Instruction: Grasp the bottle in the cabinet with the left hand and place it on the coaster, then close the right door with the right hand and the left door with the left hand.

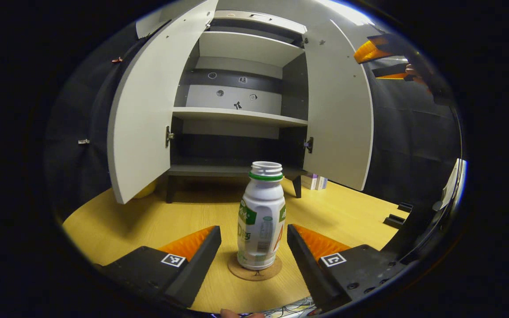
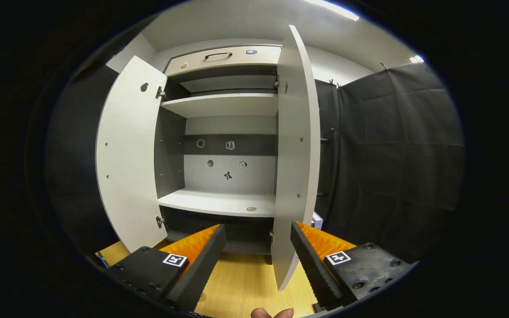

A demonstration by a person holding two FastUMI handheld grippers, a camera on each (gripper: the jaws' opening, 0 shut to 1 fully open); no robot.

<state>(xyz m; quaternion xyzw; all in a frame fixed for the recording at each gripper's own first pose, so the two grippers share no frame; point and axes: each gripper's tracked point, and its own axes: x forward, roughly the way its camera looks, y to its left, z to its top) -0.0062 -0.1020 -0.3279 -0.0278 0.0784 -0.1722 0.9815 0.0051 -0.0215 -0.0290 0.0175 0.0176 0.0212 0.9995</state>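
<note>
A white bottle (image 1: pixel 261 216) with a green collar and no cap stands upright on a round cork coaster (image 1: pixel 255 270) on the wooden table. My left gripper (image 1: pixel 253 229) is open, one finger on each side of the bottle with a gap on both sides. Behind it is the cabinet, with the left door (image 1: pixel 142 119) and the right door (image 1: pixel 338 115) both swung open. My right gripper (image 2: pixel 258 227) is open and holds nothing. It hangs close in front of the right door (image 2: pixel 296 168), which I see nearly edge-on. The left gripper view shows that same gripper (image 1: pixel 382 57) at the upper right.
The cabinet (image 2: pixel 223 201) stands on short legs on the yellow table (image 1: pixel 117 221). Small boxes (image 1: pixel 315 181) lie under its right side and a yellow object (image 1: pixel 146 191) sits behind the left door. Black blocks (image 1: pixel 398 218) rest at the table's right edge.
</note>
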